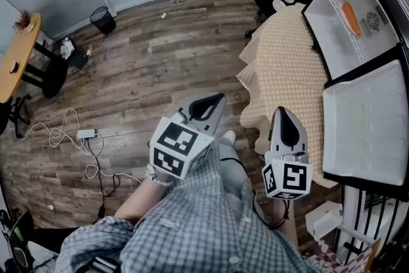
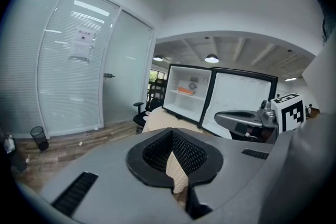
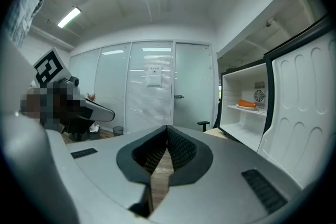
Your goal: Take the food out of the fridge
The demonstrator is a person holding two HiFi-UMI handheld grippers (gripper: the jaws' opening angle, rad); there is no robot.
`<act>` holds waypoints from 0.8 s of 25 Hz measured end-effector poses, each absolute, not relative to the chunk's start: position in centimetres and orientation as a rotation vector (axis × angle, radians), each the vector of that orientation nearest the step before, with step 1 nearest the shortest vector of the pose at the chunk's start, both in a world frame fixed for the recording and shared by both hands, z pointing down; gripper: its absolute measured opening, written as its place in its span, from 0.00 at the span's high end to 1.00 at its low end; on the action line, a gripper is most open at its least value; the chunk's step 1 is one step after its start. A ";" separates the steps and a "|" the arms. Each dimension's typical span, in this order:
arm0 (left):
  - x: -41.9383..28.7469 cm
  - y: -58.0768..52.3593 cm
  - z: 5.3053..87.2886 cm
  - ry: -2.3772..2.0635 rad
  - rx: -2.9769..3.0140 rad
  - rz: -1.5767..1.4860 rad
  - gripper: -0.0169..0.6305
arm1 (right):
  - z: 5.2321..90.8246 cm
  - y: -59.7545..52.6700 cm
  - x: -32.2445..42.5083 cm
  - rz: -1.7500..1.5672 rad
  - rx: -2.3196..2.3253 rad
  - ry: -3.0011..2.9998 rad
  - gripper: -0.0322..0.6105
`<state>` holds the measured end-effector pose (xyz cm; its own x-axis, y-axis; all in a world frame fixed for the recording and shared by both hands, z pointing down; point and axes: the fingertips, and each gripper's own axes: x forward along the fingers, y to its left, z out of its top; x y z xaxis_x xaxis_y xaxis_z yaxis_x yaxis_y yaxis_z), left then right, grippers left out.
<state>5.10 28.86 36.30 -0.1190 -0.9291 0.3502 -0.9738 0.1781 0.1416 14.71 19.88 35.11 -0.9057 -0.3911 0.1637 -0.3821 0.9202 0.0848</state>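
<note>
Observer: Fridge (image 1: 348, 51) stands open just beside checked tablecloth (image 1: 284, 54). White door (image 1: 367, 124) is swung wide.

Recorder: Grippers?

Observer: Left gripper (image 1: 219, 99) has jaws pressed together, nothing between them. Right gripper (image 1: 282, 112) is likewise closed and empty. Both are held in front of the person, the left over wood floor (image 1: 160, 54), the right at the cloth's edge, neither touching the fridge.

Recorder: Food?

Observer: Orange food (image 1: 350, 17), long in shape, lies on white shelf inside the fridge, well apart from both grippers.
</note>
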 end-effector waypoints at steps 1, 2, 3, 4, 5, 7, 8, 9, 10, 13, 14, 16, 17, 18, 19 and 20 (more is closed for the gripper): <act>4.7 28.1 36.3 -2.110 1.794 0.168 0.97 | 35.1 19.2 14.1 -0.079 0.574 -2.908 0.94; 4.2 27.4 36.2 -2.117 1.788 0.164 0.97 | 35.0 18.4 13.6 -0.084 0.560 -2.912 0.94; 3.8 26.6 36.1 -2.123 1.783 0.161 0.97 | 35.0 17.6 13.0 -0.089 0.549 -2.916 0.94; 3.4 25.8 36.0 -2.128 1.779 0.160 0.97 | 34.8 16.7 12.6 -0.092 0.541 -2.919 0.94; 3.0 25.1 35.8 -2.133 1.775 0.160 0.97 | 34.7 15.9 12.1 -0.092 0.537 -2.920 0.94; 2.1 23.8 35.4 -2.139 1.771 0.162 0.97 | 34.5 14.4 11.3 -0.086 0.537 -2.918 0.94; 1.7 23.1 35.2 -2.142 1.769 0.161 0.97 | 34.4 13.6 10.9 -0.083 0.537 -2.916 0.94; 1.3 22.3 35.0 -2.146 1.767 0.159 0.97 | 34.3 12.8 10.4 -0.082 0.535 -2.916 0.94; 0.8 21.5 34.8 -2.148 1.764 0.158 0.97 | 34.2 12.0 9.9 -0.082 0.532 -2.917 0.94; -0.1 19.0 34.1 -2.149 1.765 0.160 0.97 | 33.7 9.5 8.7 -0.083 0.522 -2.923 0.94; -0.4 18.1 33.9 -2.148 1.771 0.165 0.97 | 33.5 8.7 8.3 -0.084 0.522 -2.925 0.94; -1.1 16.4 33.4 -2.150 1.787 0.172 0.97 | 33.2 7.1 7.6 -0.086 0.530 -2.931 0.94; -1.4 15.5 33.2 -2.151 1.794 0.174 0.97 | 33.1 6.3 7.3 -0.088 0.534 -2.934 0.94; -1.6 14.6 33.1 -2.150 1.802 0.177 0.97 | 33.0 5.4 7.1 -0.091 0.537 -2.938 0.94; -1.8 13.8 33.0 -2.148 1.810 0.181 0.97 | 32.9 4.6 6.9 -0.091 0.541 -2.940 0.94; -1.9 13.0 32.9 -2.146 1.818 0.184 0.97 | 32.9 3.9 6.7 -0.089 0.545 -2.941 0.94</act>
<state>-1.91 13.03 32.85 -0.1376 -0.9360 0.3240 -0.9775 0.1810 0.1079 6.68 3.90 32.89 -0.9230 -0.3603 0.1353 -0.3514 0.9323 0.0855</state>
